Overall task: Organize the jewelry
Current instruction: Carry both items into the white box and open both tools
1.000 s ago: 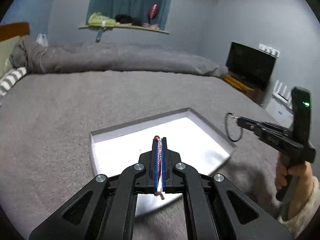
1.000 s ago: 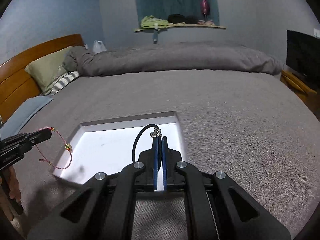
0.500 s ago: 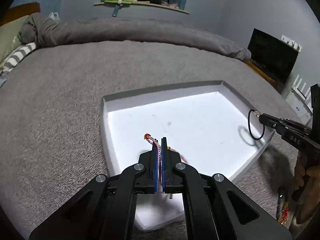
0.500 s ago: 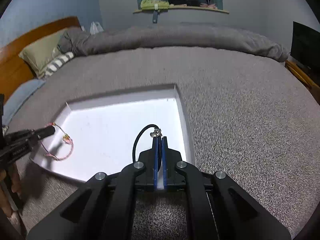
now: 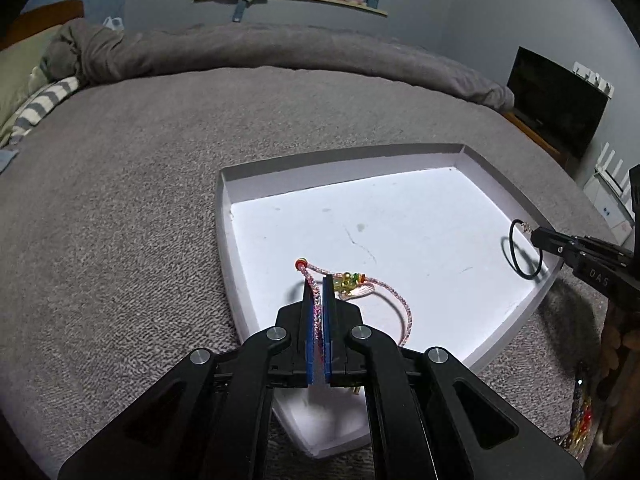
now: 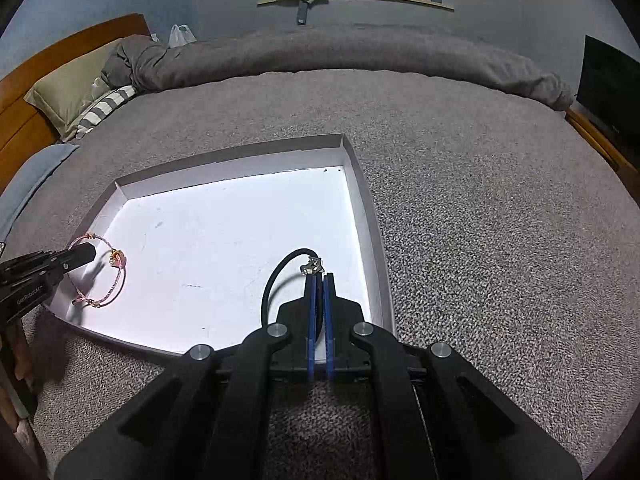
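A shallow white tray point(image 5: 224, 200) lies on the grey bed; it also shows in the right wrist view point(image 6: 372, 216). My left gripper point(image 5: 319, 284) is shut on a pink braided bracelet point(image 5: 402, 306) with coloured beads, its loop hanging low over the tray's near left part. In the right wrist view the bracelet point(image 6: 116, 280) hangs from the left gripper point(image 6: 86, 254). My right gripper point(image 6: 319, 278) is shut on a black cord bracelet point(image 6: 272, 280) with a silver charm, over the tray's near right part. The black bracelet point(image 5: 516, 252) also shows in the left wrist view.
The grey bedspread point(image 6: 480, 220) surrounds the tray. A rolled duvet point(image 6: 360, 56) and pillows point(image 6: 68, 88) lie at the far end. More beaded jewelry point(image 5: 582, 424) lies on the bed at the lower right of the left wrist view. A television point(image 5: 556, 104) stands to the right.
Both grippers have moved forward and down over the tray, each still holding its bracelet. The bracelets now hang just above the tray floor.
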A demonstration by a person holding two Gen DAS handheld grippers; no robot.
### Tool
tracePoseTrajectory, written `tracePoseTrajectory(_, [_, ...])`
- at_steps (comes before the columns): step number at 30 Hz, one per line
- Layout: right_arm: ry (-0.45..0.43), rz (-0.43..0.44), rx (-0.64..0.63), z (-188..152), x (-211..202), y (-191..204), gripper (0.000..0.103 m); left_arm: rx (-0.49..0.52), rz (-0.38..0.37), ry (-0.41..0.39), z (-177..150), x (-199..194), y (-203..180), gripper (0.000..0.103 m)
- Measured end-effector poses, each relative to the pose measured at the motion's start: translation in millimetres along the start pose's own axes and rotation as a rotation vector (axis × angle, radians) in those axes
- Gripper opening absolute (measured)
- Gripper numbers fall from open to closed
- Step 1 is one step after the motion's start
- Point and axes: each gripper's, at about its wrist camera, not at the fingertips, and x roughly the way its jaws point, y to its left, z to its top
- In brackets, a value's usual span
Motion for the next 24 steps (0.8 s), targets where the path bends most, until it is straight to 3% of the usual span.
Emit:
tracePoseTrajectory(3, [-0.004, 0.004, 0.000, 0, 0, 1, 0.004, 0.006, 0.005, 0.001, 0, 0, -2, 0.007])
tracePoseTrajectory(6, [-0.009, 0.008, -0.004, 0, -2, 1, 0.004, 0.013, 0.015, -0.009, 1, -2, -3, 0.021])
tracePoseTrajectory(7, [-0.013, 0.012, -0.004, 0, -3, 1, 0.005, 0.016, 0.020, -0.018, 1, -4, -4, 0.031])
tracePoseTrajectory(9, [-0.022, 0.018, 0.001, 0, -5, 0, 0.007, 0.017, 0.024, -0.026, 1, -5, -4, 0.036])
tracePoseTrajectory(11, [-0.035, 0.024, 0.006, 1, -7, 0, 0.022, 0.016, 0.026, -0.028, 1, -6, -4, 0.038])
tracePoseTrajectory(13, [-0.052, 0.028, 0.005, 1, -10, 1, 0.031, 0.017, 0.027, -0.030, 1, -7, -6, 0.042])
tracePoseTrajectory(16, [-0.083, 0.041, 0.001, 2, -17, 2, 0.036, 0.021, 0.015, -0.047, 1, -11, -9, 0.049])
tracePoseTrajectory(18, [-0.109, 0.042, 0.003, 3, -22, 3, 0.047, 0.028, 0.014, -0.059, 2, -15, -12, 0.055])
tracePoseTrajectory(20, [-0.141, 0.039, 0.002, 3, -28, 4, 0.060, 0.035, 0.020, -0.076, 2, -21, -14, 0.070])
tracePoseTrajectory(24, [-0.199, 0.048, 0.019, 4, -41, 0, 0.080, 0.042, 0.038, -0.121, 4, -36, -18, 0.081])
